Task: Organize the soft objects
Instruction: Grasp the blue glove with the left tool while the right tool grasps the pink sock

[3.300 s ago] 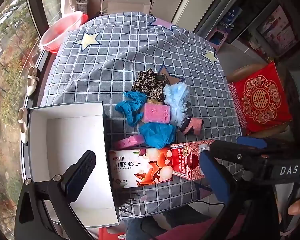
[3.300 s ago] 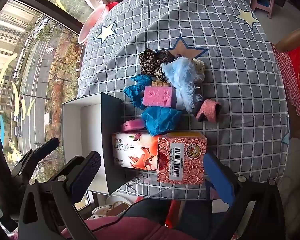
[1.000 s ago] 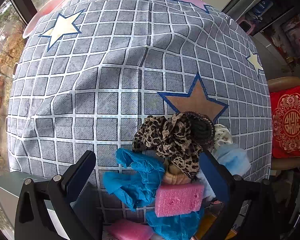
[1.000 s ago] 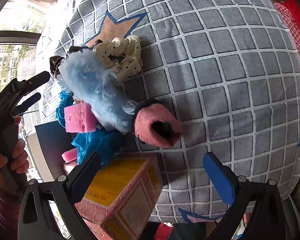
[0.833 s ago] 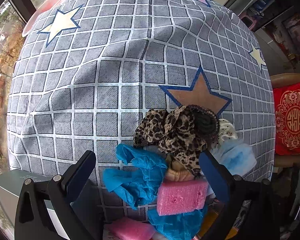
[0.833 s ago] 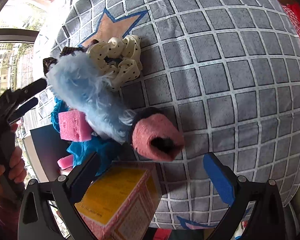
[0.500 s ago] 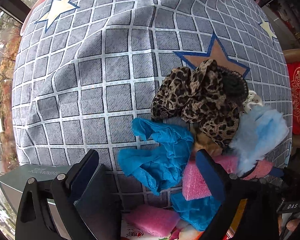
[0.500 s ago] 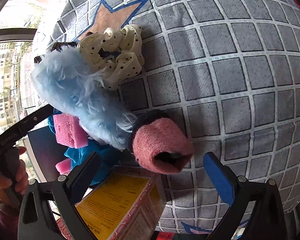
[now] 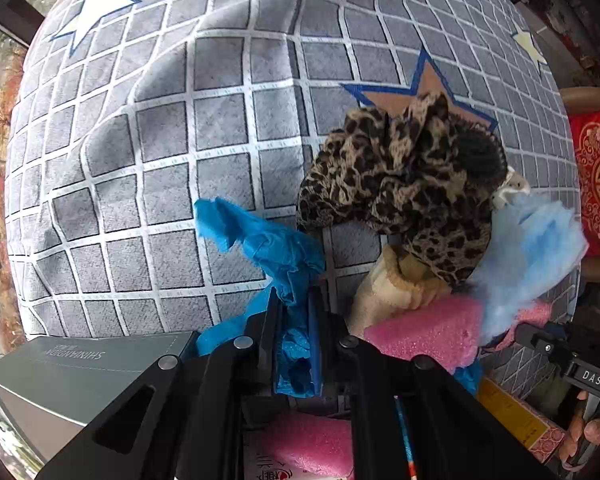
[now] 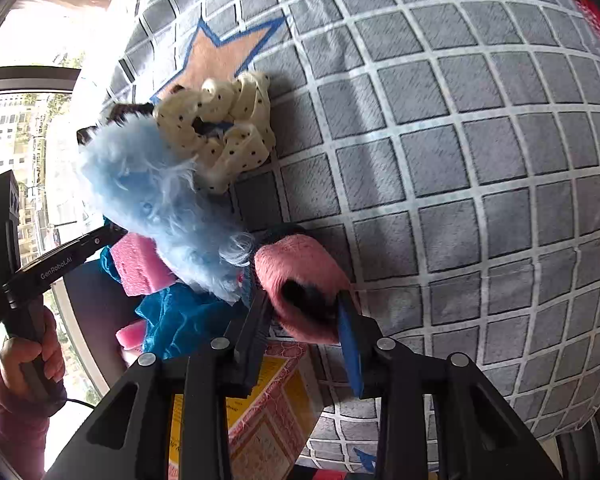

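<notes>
My left gripper [image 9: 296, 312] points straight down and is closed on the crumpled blue cloth [image 9: 260, 240]. The cloth runs from between the pads up and to the left over the checked tablecloth [image 9: 220, 120], so I judge a lift must go straight up. The grey box [image 9: 80, 372] lies just beside it, at lower left. The jaws of my right gripper [image 10: 304, 312] are closing around the pink fuzzy sock [image 10: 300, 276]; its dark opening faces the camera and both pads already touch its sides. The sock lies against the light blue fluffy piece [image 10: 160, 208].
</notes>
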The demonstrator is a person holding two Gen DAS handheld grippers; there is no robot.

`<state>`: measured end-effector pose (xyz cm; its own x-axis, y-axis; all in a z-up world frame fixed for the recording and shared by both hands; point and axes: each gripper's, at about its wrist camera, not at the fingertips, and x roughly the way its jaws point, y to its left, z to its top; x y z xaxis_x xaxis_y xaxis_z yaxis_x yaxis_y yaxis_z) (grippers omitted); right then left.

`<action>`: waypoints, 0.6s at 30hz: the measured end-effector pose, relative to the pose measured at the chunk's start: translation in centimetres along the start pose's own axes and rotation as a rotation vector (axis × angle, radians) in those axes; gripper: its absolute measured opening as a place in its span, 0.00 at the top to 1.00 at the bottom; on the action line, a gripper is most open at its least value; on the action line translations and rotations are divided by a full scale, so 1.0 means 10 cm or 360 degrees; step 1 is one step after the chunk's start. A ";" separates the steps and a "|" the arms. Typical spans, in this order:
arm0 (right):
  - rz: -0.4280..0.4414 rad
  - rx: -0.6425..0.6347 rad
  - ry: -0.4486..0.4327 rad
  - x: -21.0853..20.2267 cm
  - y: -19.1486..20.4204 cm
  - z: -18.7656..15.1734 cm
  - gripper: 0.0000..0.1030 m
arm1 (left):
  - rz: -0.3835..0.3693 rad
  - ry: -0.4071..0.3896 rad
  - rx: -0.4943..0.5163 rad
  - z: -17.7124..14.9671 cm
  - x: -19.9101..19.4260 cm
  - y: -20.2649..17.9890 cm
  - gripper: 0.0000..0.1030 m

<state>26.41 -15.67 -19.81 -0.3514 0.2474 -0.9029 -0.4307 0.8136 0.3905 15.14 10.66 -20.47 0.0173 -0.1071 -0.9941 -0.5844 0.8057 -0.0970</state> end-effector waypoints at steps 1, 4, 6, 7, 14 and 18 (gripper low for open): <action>0.0012 0.0003 -0.0011 -0.03 0.00 -0.01 0.71 | -0.0012 -0.0022 -0.0018 0.00 -0.05 0.03 0.88; 0.0023 -0.0001 -0.0057 -0.12 0.02 -0.01 0.71 | -0.0025 -0.0070 -0.0020 -0.02 -0.18 0.05 0.88; 0.0036 0.0000 -0.0047 -0.14 0.02 -0.02 0.71 | -0.0024 -0.0062 -0.0018 0.02 -0.25 0.05 0.88; 0.0044 0.0005 -0.0040 -0.13 0.01 -0.01 0.68 | -0.0021 -0.0059 -0.0014 0.03 -0.25 0.05 0.88; -0.0061 -0.0084 0.0017 -0.10 0.06 0.00 0.29 | 0.0051 0.0052 0.0051 -0.02 -0.07 0.19 0.49; -0.0074 -0.0067 0.0082 0.12 0.04 0.06 0.29 | 0.0134 0.0124 0.0058 0.10 0.18 0.28 0.41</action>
<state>26.30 -14.70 -20.81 -0.3719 0.1816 -0.9103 -0.4817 0.8005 0.3565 14.34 13.33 -22.57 -0.0944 -0.0817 -0.9922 -0.5514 0.8341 -0.0162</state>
